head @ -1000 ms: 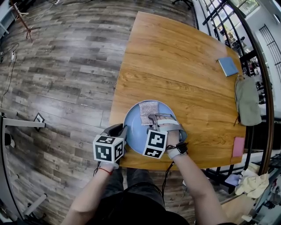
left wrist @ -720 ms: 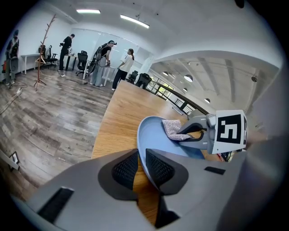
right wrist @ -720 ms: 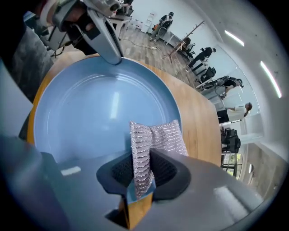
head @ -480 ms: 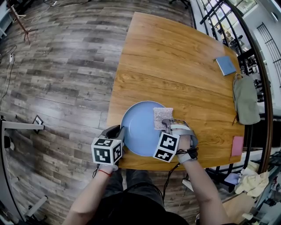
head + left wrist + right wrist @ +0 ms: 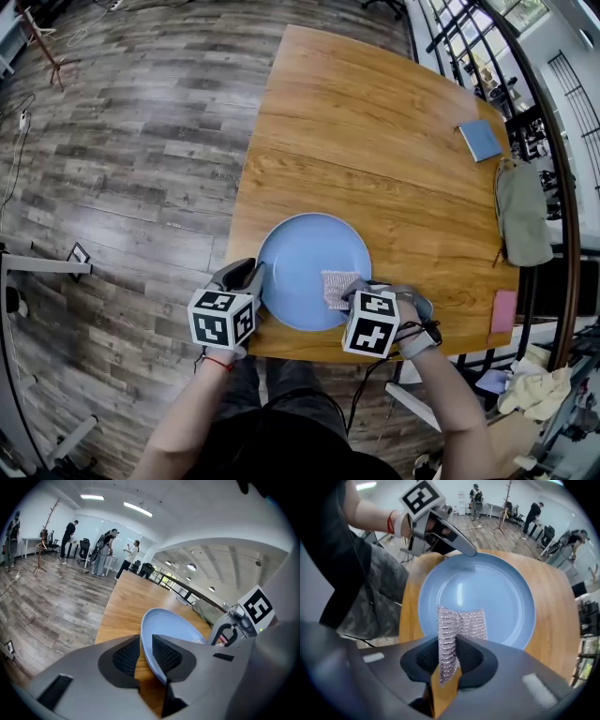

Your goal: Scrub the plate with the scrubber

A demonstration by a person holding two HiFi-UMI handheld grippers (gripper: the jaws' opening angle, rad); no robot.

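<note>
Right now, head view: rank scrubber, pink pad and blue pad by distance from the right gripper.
1. scrubber: clamped in the jaws of the right gripper, on the near-right part of the plate.
2. pink pad: near right edge of the table.
3. blue pad: far right side of the table.

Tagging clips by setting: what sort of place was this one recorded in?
Probably an open-plan office or lab rather than a kitchen. Office chairs stand along the far wall, people stand working near them, and long strip lights run across the ceiling.
</note>
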